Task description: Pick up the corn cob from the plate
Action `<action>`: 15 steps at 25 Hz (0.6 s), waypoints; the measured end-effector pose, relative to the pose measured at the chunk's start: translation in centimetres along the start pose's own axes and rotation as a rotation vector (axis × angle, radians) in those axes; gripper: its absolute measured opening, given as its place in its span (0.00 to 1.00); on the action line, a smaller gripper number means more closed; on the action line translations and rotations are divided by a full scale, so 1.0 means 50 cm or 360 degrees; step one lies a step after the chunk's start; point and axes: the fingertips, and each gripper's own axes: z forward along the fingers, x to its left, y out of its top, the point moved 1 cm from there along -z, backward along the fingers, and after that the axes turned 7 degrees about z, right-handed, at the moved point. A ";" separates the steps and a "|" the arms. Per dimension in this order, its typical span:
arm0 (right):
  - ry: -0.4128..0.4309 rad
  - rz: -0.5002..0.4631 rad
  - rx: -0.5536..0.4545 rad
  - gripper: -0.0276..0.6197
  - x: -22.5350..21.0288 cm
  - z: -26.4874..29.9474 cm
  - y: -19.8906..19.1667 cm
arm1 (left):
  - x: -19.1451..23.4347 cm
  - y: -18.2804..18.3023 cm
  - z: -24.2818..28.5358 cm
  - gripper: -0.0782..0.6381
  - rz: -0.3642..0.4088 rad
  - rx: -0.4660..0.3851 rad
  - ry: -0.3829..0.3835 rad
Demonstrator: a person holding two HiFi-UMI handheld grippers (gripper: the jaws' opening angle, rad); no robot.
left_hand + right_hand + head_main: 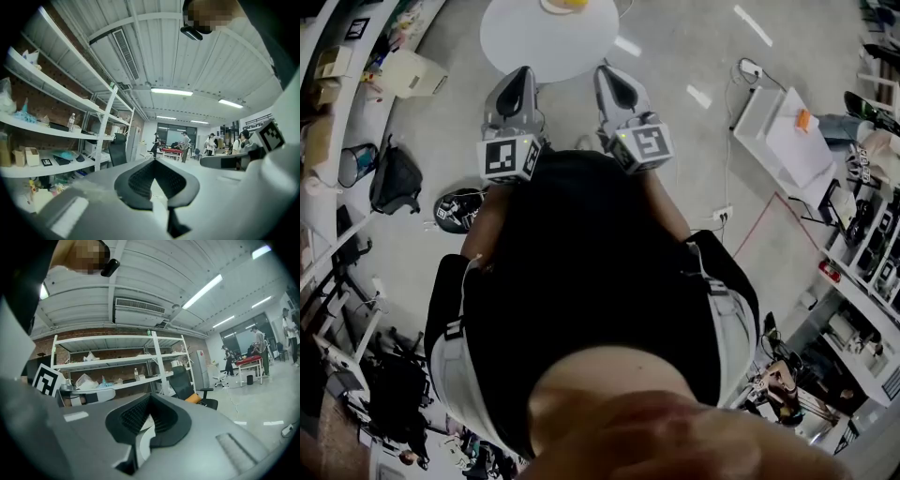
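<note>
Corn cob (569, 3), yellow, is seen lying on a pale plate (549, 7) at the far side of the round white surface (534, 42), cut off by the frame's top edge. The grey left claw (523, 75) and the grey right claw (609, 73) are held level by the surface's near edge, both pressed together and empty.

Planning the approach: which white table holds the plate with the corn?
The round table ahead of the person, bearing the plate. The rectangular table at right shows no plate.
</note>
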 end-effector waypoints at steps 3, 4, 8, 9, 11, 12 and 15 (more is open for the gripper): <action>0.0004 0.0022 -0.0009 0.05 0.004 0.009 -0.002 | 0.013 0.001 -0.001 0.12 -0.0001 -0.0008 0.0013; -0.0003 0.0035 -0.0016 0.05 0.004 0.012 -0.001 | 0.018 0.000 -0.001 0.12 -0.0005 -0.0006 0.0014; -0.0035 0.0040 -0.0019 0.05 0.011 0.029 -0.004 | 0.041 -0.007 0.001 0.12 -0.0022 0.0007 -0.0003; -0.0036 0.0015 -0.0022 0.06 0.012 0.034 -0.007 | 0.047 -0.009 0.003 0.12 -0.0026 0.0011 -0.0010; -0.0048 -0.0001 -0.0025 0.05 0.016 0.045 -0.011 | 0.059 -0.012 0.006 0.12 -0.0032 0.0015 -0.0027; -0.0059 0.0009 -0.0029 0.05 0.021 0.051 -0.009 | 0.065 -0.012 0.007 0.12 -0.0034 0.0015 -0.0037; -0.0108 0.0048 -0.0055 0.05 0.035 0.070 0.002 | 0.082 -0.010 0.012 0.12 -0.0040 0.0012 -0.0076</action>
